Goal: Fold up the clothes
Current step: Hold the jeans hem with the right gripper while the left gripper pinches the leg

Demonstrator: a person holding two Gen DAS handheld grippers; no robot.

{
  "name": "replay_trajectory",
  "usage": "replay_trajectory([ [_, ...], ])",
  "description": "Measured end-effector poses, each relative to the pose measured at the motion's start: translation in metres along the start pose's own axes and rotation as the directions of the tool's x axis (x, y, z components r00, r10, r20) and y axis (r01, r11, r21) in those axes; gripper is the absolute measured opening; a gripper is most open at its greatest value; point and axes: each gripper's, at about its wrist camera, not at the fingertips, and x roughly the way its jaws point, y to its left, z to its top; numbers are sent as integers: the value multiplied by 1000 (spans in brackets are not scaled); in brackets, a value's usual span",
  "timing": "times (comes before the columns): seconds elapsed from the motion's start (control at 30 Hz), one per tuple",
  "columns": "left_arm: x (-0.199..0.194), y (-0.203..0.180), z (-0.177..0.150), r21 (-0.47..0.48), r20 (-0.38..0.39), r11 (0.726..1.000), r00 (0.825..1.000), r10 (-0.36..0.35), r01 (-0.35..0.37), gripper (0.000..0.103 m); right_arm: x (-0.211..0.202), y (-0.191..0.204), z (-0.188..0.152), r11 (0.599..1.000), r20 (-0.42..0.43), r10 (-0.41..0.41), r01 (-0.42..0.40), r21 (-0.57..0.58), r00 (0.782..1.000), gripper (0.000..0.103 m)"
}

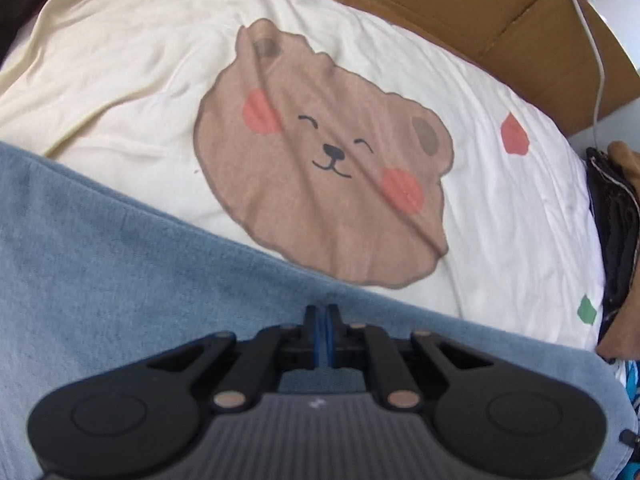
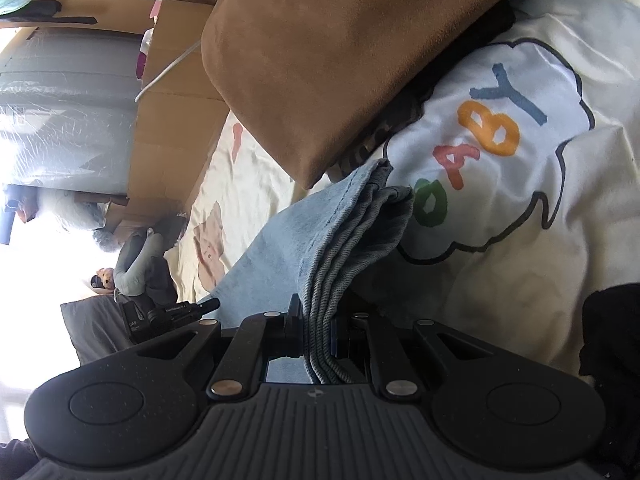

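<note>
A light blue denim-like garment (image 1: 120,260) lies on a cream bed cover (image 1: 500,220) printed with a brown bear face. My left gripper (image 1: 323,310) points steeply down, its tips right at the garment's far edge, jaws shut on that edge. In the right wrist view my right gripper (image 2: 318,312) is shut on several stacked layers of the same blue garment (image 2: 320,220), whose folded corner sticks out past the fingers. The left gripper (image 2: 172,314), held by a grey-sleeved arm (image 2: 136,260), shows at the cloth's other end.
A folded brown garment (image 2: 340,60) rests on a black one (image 2: 460,56) beside the blue cloth. Flattened cardboard (image 1: 460,0) and a white cable (image 1: 596,60) border the bed's far side. Another dark item (image 2: 612,340) lies at the right.
</note>
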Motion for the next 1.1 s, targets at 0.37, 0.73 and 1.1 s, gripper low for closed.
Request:
replay_trajectory([
  [0.37, -22, 11, -68, -20, -104, 1000, 994, 20, -22, 5, 4, -1, -2, 998, 38, 49, -51, 33, 998, 10],
  [0.73, -40, 10, -94, -18, -131, 999, 991, 39, -41, 6, 8, 8, -6, 998, 58, 53, -55, 33, 997, 10],
  [1.1, -57, 2, -109, 15, -56, 1000, 998, 0, 1, 11, 0, 65, -1, 994, 87, -54, 62, -91, 995, 10],
])
